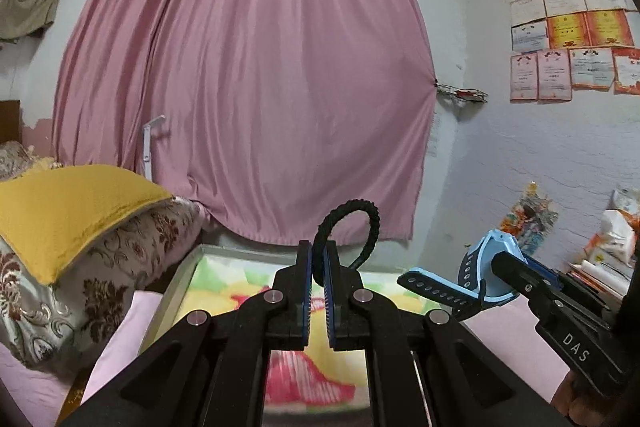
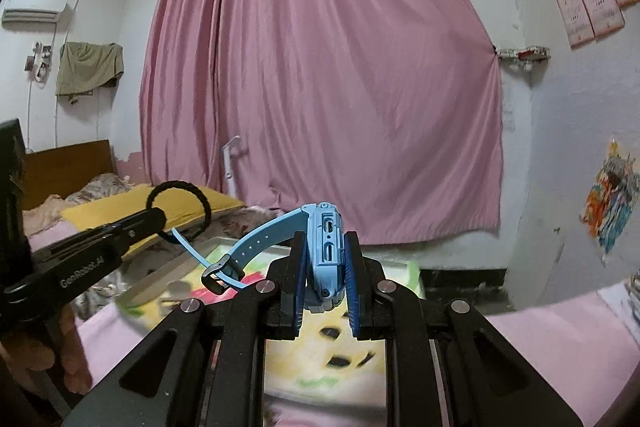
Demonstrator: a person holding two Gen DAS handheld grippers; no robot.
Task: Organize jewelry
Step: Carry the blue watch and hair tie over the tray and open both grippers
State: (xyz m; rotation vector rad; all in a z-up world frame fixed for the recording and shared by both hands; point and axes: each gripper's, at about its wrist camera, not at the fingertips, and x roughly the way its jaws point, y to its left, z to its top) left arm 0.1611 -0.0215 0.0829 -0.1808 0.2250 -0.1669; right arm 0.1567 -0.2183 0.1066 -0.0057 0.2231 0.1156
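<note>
Both items lifted, neither stowed: left hand-held gripper (image 1: 319,269) clamps black braided bracelet (image 1: 362,223), right hand-held gripper (image 2: 326,267) clamps blue smartwatch (image 2: 326,247); placement pending.

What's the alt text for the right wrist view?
The right claw is shut on the case of a light blue watch, its strap curling off to the left over a colourful tray. At far left, the left claw grips a black braided bracelet. A pink curtain fills the background.
</note>
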